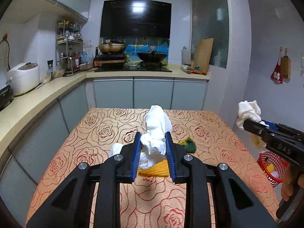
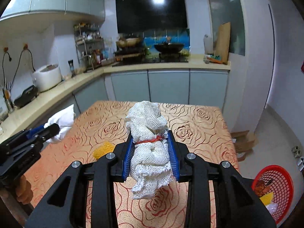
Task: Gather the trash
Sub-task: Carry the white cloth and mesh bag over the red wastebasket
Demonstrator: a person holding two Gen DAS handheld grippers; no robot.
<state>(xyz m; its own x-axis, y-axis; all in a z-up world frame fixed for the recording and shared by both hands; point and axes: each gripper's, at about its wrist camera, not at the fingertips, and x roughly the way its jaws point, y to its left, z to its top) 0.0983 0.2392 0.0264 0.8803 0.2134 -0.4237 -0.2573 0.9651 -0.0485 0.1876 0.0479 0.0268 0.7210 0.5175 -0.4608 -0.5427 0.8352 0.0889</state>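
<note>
claws point(image 1: 153, 144) point(image 2: 150, 148) both pinching — white bag point(image 1: 155, 131), mesh wad point(image 2: 148, 144) — red basket point(image 2: 273, 190) beside table point(image 2: 199, 123).

I'm looking down on a table point(image 1: 95, 125) covered by an orange cloth with a rose pattern. A yellow mesh piece point(image 2: 103, 149) lies on it just left of my right fingers, and under my left ones in the other view. A yellow-and-green scrap point(image 1: 188, 144) sits just right of my left fingers. A red basket point(image 2: 281, 182) stands on the floor point(image 2: 275, 129), beyond the table's right edge.
</note>
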